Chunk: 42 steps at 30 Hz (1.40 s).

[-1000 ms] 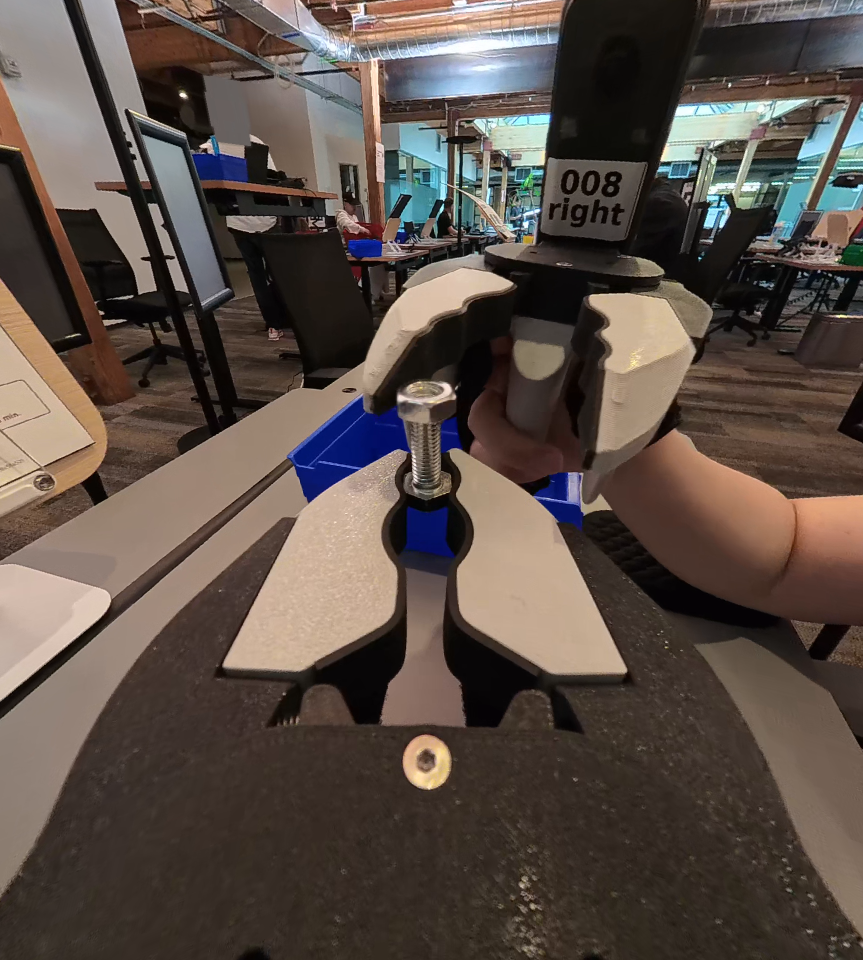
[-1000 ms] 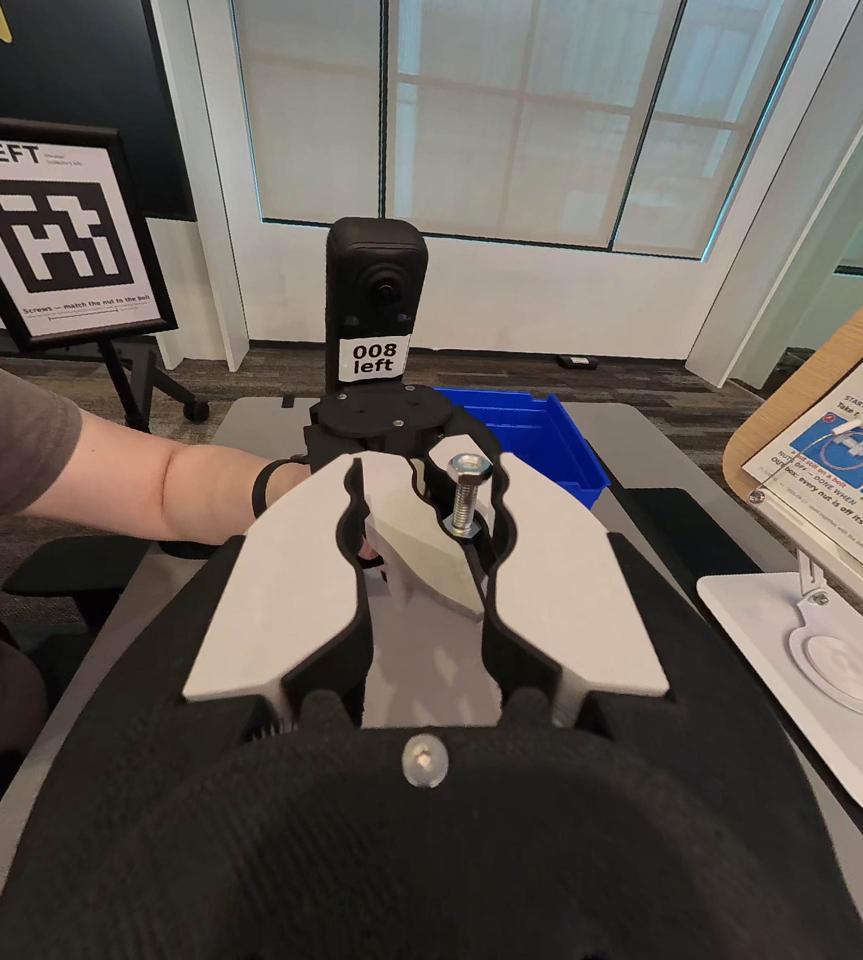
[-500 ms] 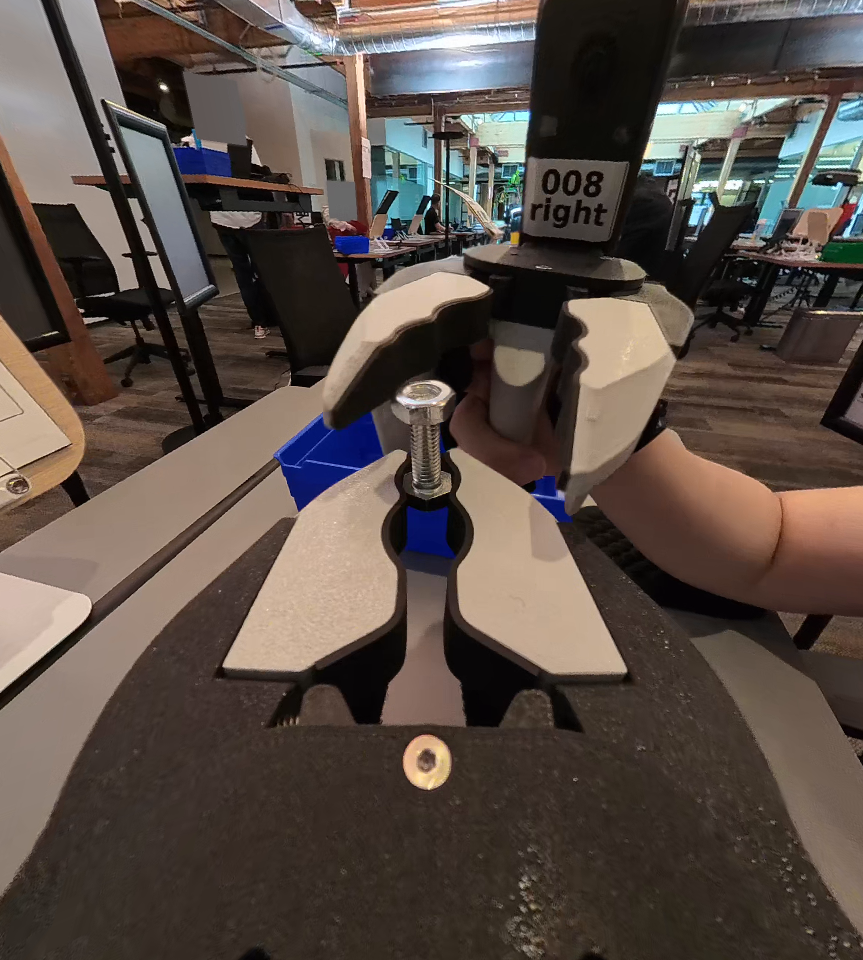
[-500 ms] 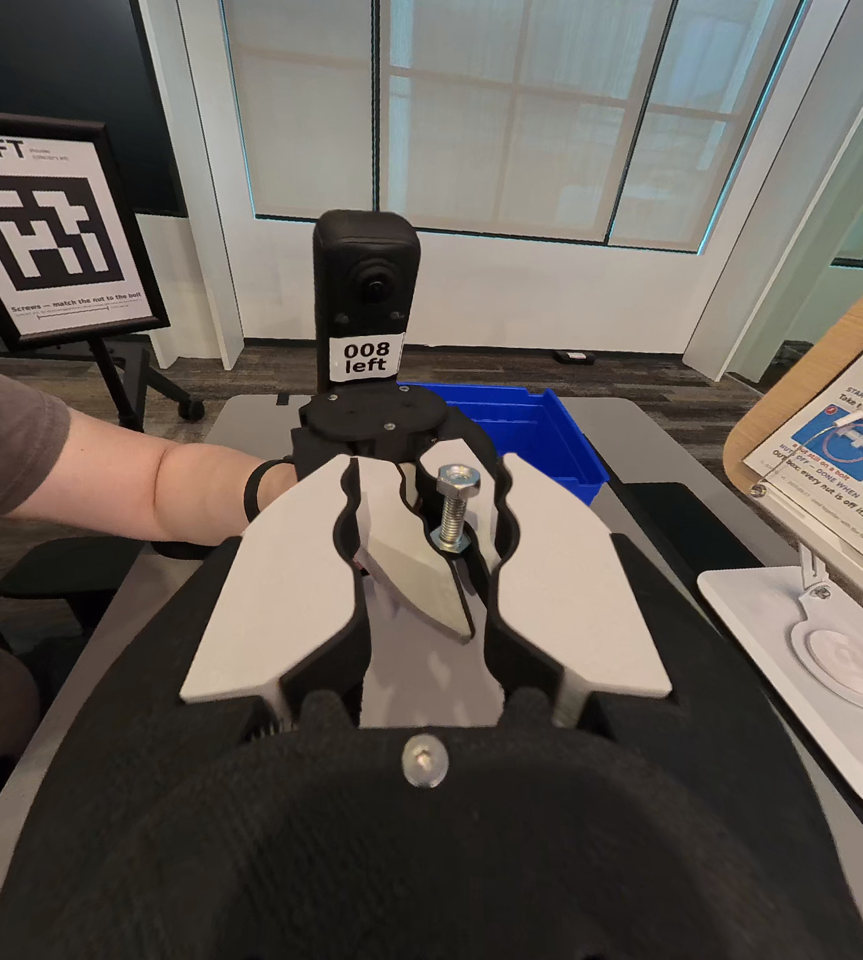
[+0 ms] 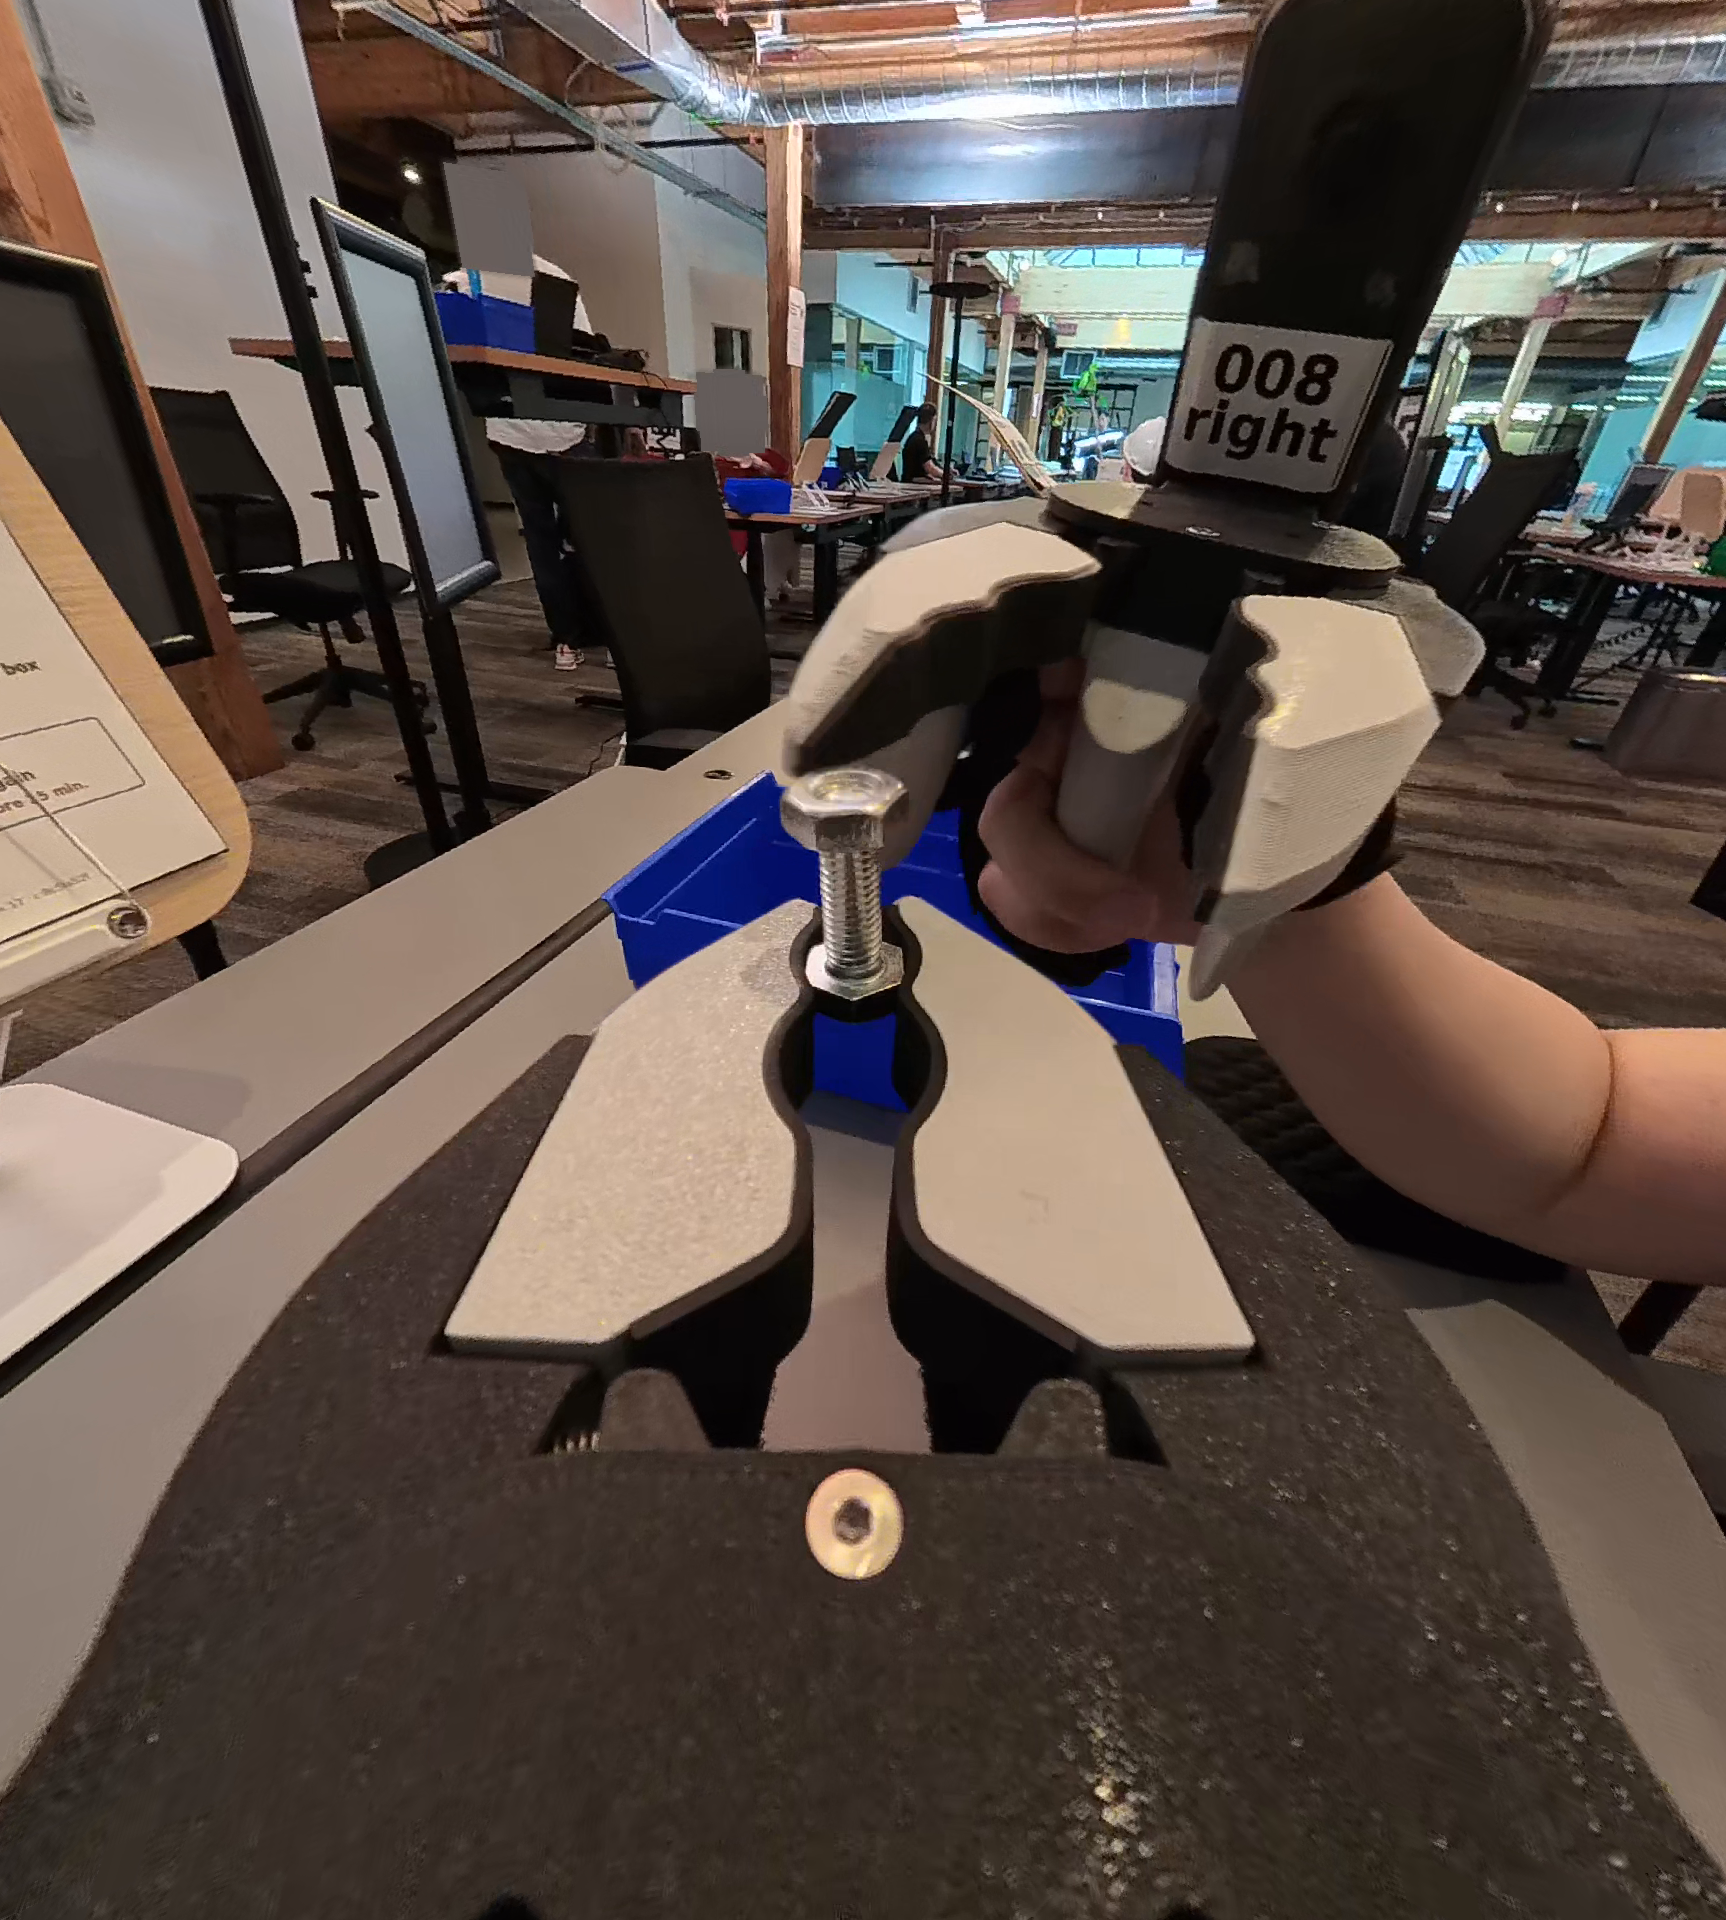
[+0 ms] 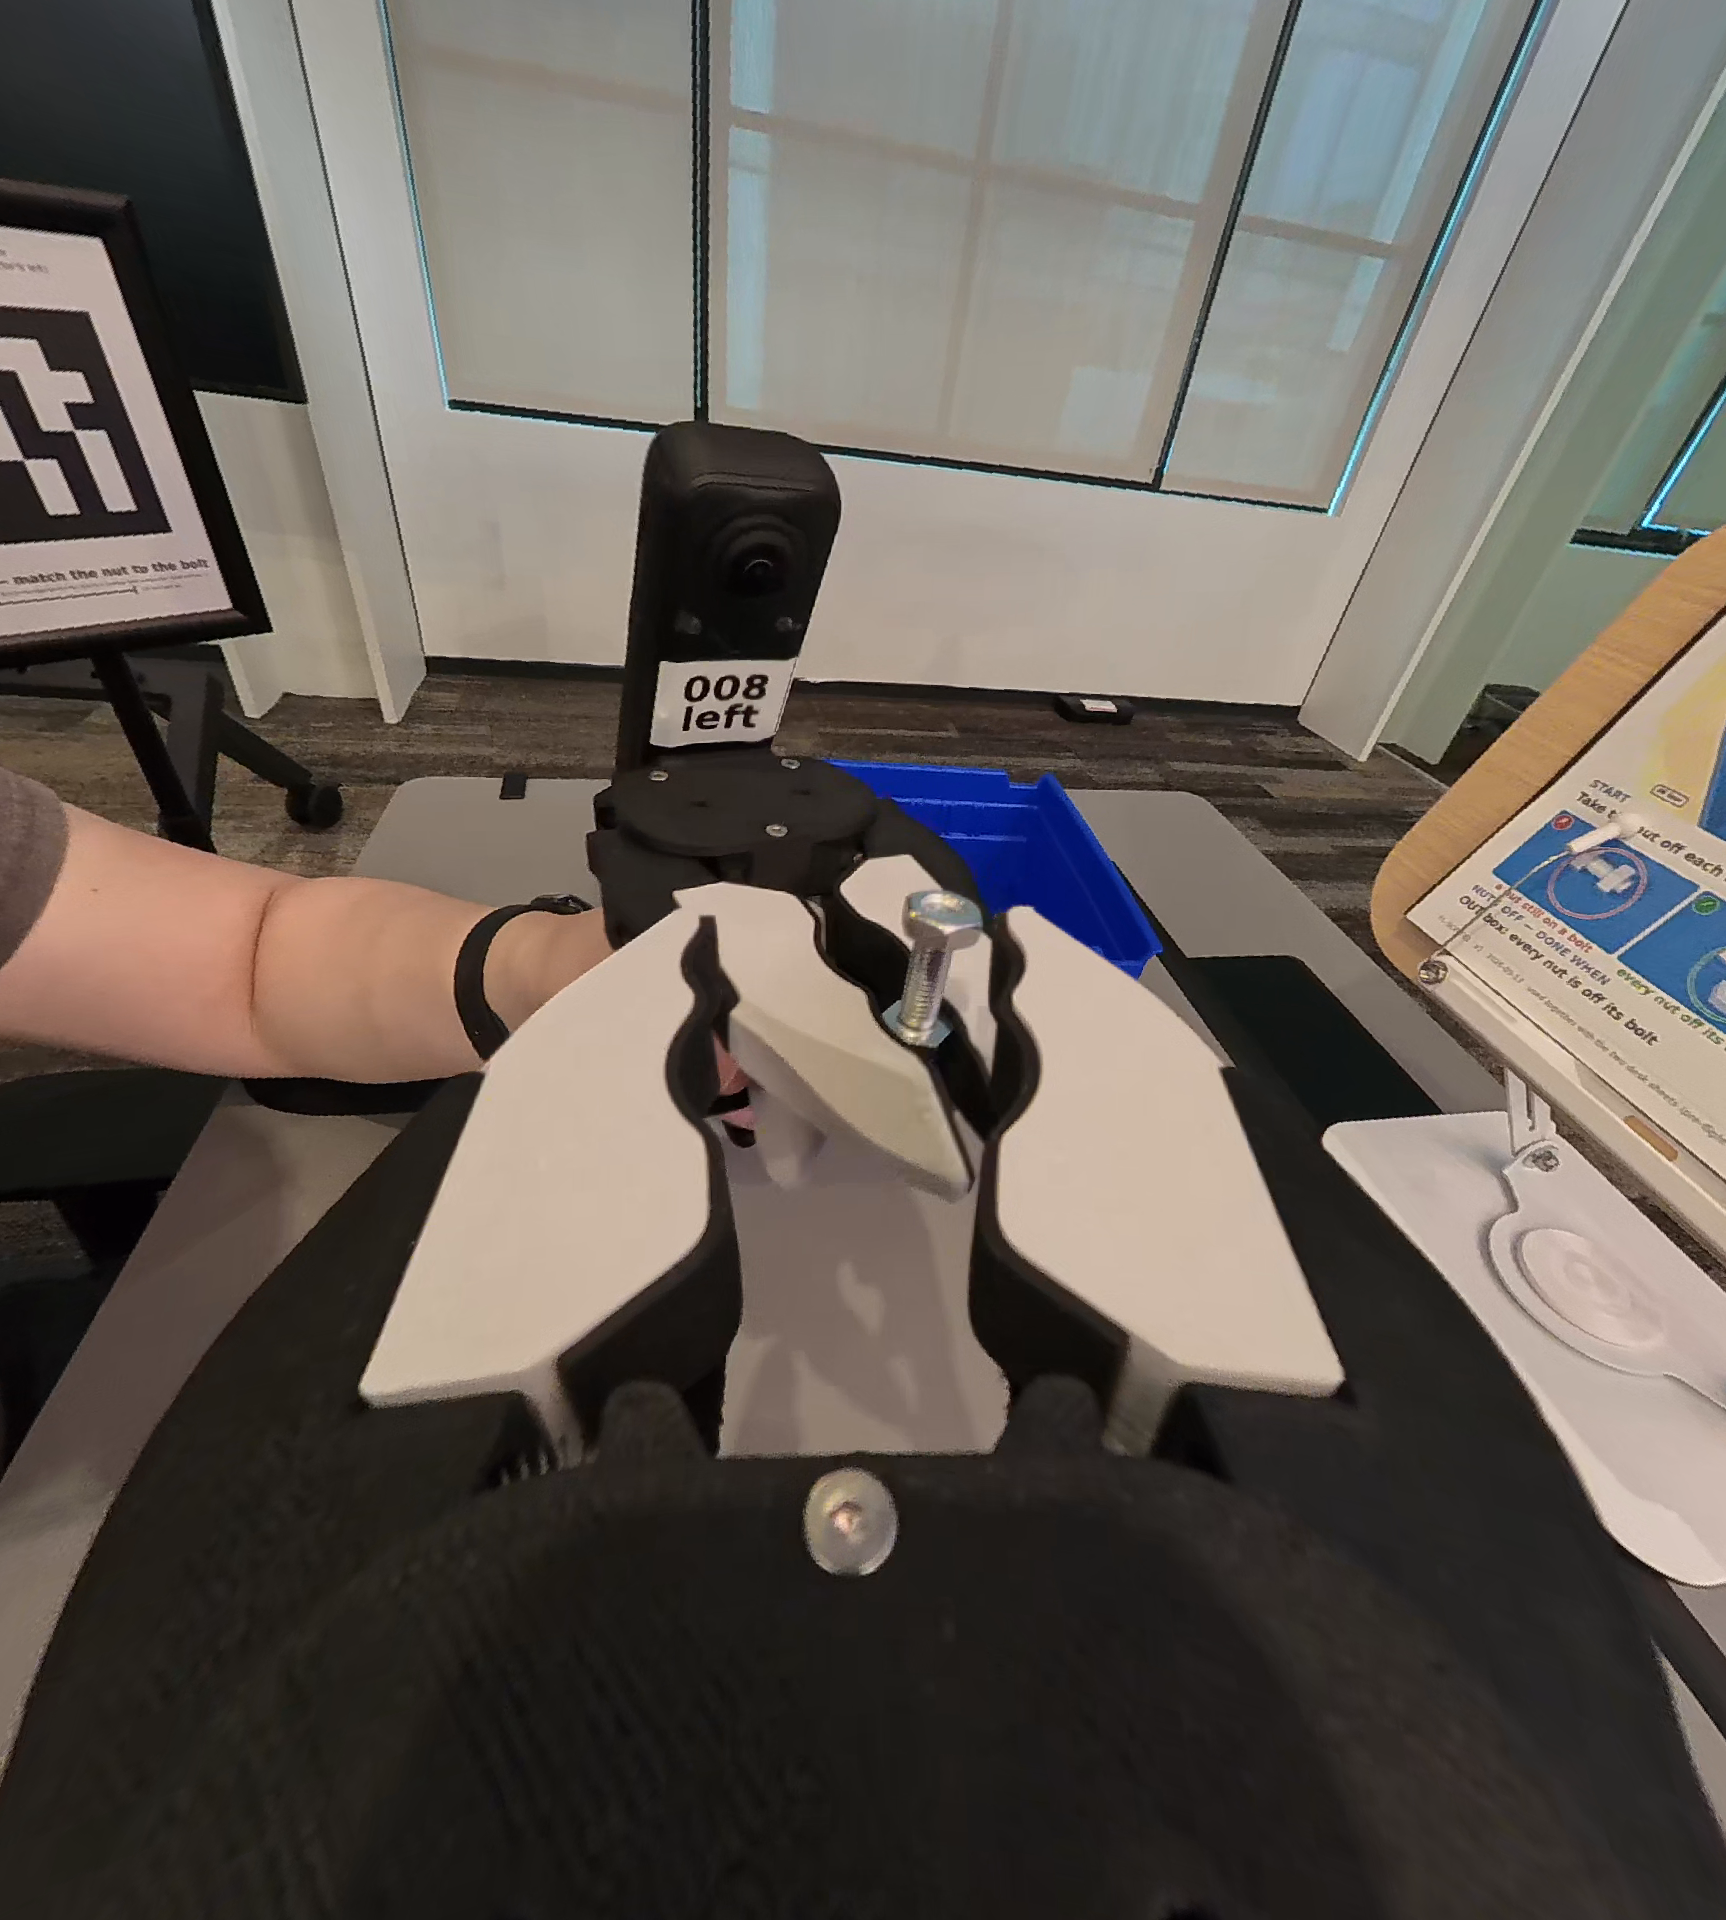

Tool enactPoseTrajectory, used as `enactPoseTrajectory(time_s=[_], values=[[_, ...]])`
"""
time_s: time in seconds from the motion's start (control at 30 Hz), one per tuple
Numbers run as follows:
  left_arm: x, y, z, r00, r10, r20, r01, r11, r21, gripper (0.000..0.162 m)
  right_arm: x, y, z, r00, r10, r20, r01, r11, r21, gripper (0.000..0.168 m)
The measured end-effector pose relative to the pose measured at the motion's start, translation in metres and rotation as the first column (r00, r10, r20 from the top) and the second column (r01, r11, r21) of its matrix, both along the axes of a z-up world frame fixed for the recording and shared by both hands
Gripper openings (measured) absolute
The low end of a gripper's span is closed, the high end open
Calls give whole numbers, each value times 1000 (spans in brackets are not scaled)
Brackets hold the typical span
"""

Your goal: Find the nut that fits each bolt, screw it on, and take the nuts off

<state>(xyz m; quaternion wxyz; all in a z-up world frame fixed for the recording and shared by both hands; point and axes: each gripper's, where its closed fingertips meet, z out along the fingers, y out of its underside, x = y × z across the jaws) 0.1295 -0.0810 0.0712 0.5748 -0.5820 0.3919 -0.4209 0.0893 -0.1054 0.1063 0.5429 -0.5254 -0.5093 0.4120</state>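
Observation:
My left gripper (image 5: 852,925) is shut on a silver nut (image 5: 854,971) threaded low on a bolt (image 5: 846,883). The bolt stands upright with its hex head on top. In the right wrist view the nut (image 6: 919,1029) and the bolt (image 6: 934,961) lean slightly in the left gripper (image 6: 926,1044). My right gripper (image 6: 838,925) is open and empty, its jaws wide on either side of the bolt head. In the left wrist view the right gripper (image 5: 1004,862) faces me, with one of its fingers (image 5: 942,634) just above and behind the bolt head.
A blue bin (image 5: 713,883) sits on the grey table (image 5: 371,987) behind the grippers; it also shows in the right wrist view (image 6: 1004,842). An instruction board on a white stand (image 6: 1617,935) is at the table's side. A framed marker sign (image 6: 38,416) stands beyond the table. My right fingertips sit around 5 centimeters from my left ones.
Both grippers shifted slightly. The bolt now leans a little more in the right wrist view. The left gripper keeps hold of the nut and the right jaws stay open.

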Motion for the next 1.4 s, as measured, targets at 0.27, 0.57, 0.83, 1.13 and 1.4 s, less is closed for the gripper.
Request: enactPoseTrajectory(time_s=[0.27,0.57,0.83,1.13,1.4], values=[[10,-8,-6,999,-8,-49,10,999,37,9,-9,-5,-9,999,28,41,-28,1000,3,54],[-4,4,2,1000,28,4,-28,1000,-1,9,2,-1,-1,1000,2,20,-2,1000,4,52],[15,-13,-7,998,-44,-42,45,999,19,9,-10,-4,-9,999,26,24,-26,1000,-9,55],[-7,6,3,999,45,-2,-45,999,0,9,1,-6,1,1000,28,13,-28,1000,-2,50],[12,-10,-5,999,-20,-46,22,999,29,9,-7,-2,-5,1000,22,2,-22,999,-23,58]])
